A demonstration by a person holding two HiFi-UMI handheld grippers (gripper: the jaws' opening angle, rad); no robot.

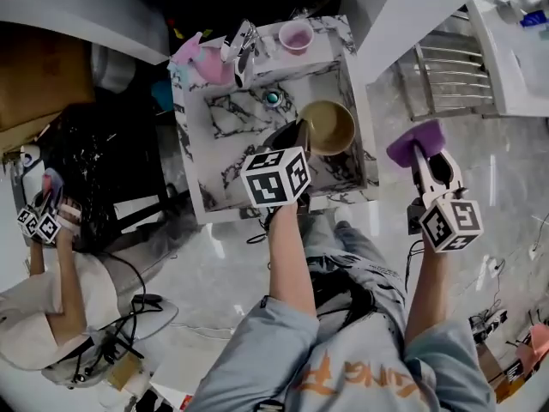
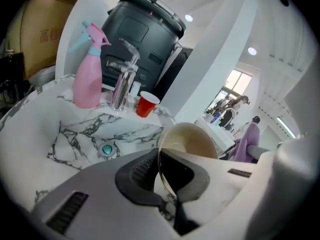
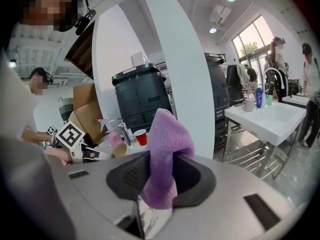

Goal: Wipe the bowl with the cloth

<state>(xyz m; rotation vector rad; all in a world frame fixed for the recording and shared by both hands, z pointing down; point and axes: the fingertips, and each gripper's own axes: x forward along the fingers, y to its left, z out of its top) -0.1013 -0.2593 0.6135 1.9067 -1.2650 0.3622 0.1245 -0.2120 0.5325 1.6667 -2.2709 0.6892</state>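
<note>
**Present state.** The left gripper [image 1: 298, 134] has its jaws closed on the rim of the bowl [image 1: 328, 127]. One pad sits inside the wall and one outside. The bowl hangs tilted over the right side of the sink [image 1: 225, 115] and appears clear of the basin floor. The right gripper [image 1: 422, 151] has its jaws closed on a fold of the cloth [image 1: 413, 141], with most of the cloth bunched above the pads. It is held out past the right edge of the sink, well apart from the bowl. Wiping has not begun.

**Hazard 1: bowl pivots or slips.** The grip is on a thin rim at one place only. Wiping pressure on the far wall would probably lever the bowl about the pads. It could rotate, or drop into the sink.

**Hazard 2: cloth pulls free.** Only a narrow fold is pinched. Drag against the bowl wall may draw it out of the jaws, most likely on a stroke away from the gripper.

**Hazard 3: hard contact.** If the cloth bunch folds aside, bare jaws meet the bowl. That could scrape the bowl or knock it loose.

**Hazard 4: collateral strikes.** The faucet [image 1: 243, 45], the cup [image 1: 296, 35] and the spray bottle [image 1: 199, 60] stand on the back ledge of the sink. A wide sweep of either gripper could tip the cup or the spray bottle.
</note>
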